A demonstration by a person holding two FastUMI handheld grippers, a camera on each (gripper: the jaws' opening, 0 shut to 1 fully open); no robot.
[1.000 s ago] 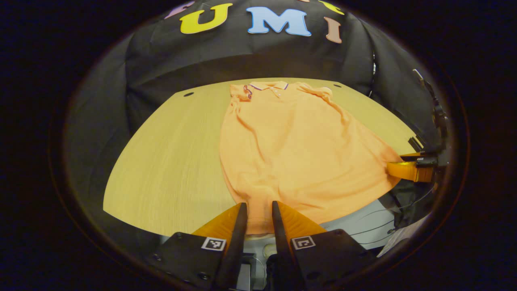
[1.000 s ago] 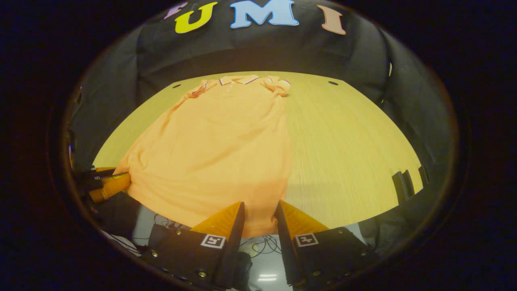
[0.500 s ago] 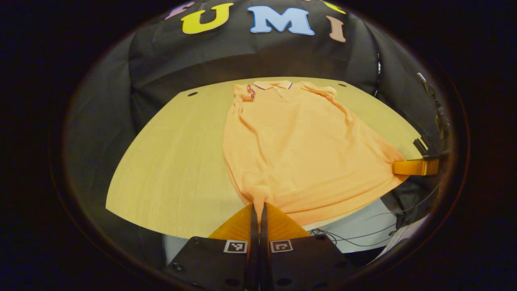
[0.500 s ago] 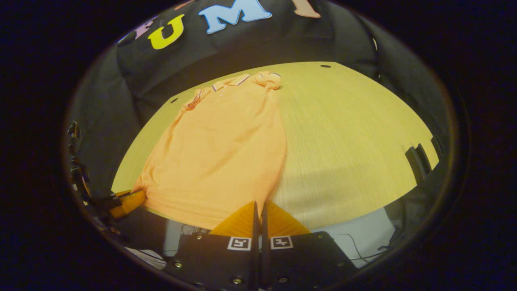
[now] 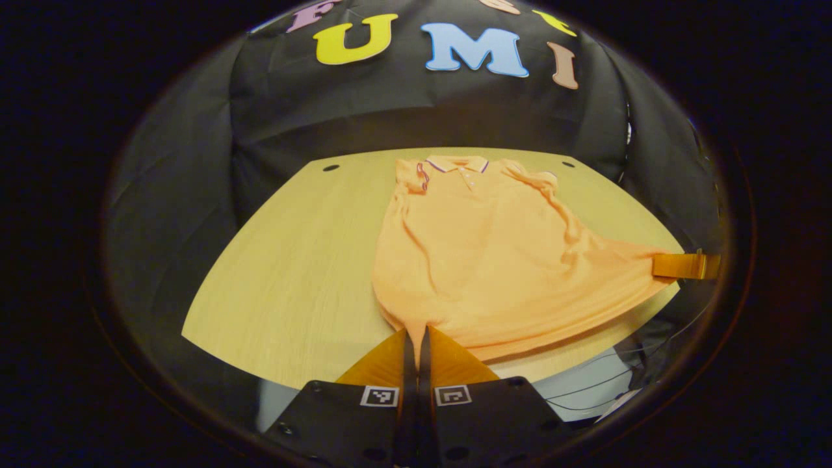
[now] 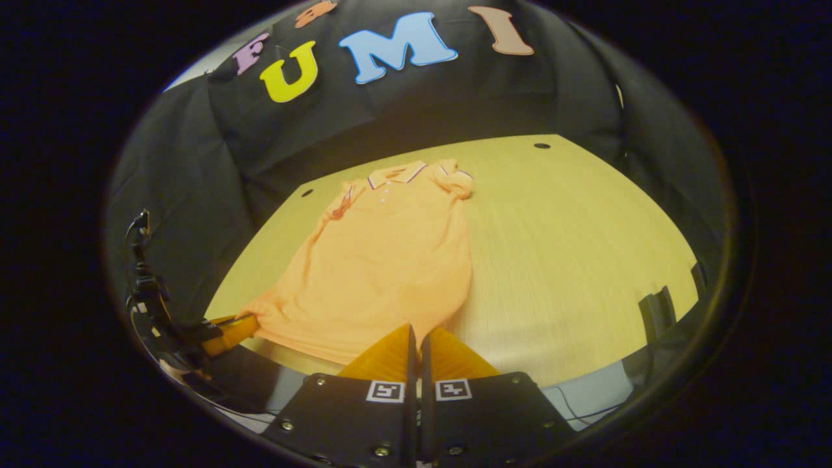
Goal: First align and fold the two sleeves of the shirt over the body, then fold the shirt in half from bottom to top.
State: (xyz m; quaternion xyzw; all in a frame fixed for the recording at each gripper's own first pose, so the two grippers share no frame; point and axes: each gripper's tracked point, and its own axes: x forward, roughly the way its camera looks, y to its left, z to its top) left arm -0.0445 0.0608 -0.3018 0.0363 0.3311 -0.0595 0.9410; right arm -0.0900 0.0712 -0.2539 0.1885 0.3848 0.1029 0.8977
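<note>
The orange shirt (image 5: 481, 253) lies on the worktop (image 5: 286, 286), collar at the far end ahead of both pairs of fingers. The left gripper (image 5: 416, 338) and right gripper (image 6: 416, 335) each pinch a bottom hem corner, fingers closed tight on the cloth.

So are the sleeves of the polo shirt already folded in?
Yes: both sleeves lie over the polo shirt, beside the collar; the bottom-to-top fold is not made.
</note>
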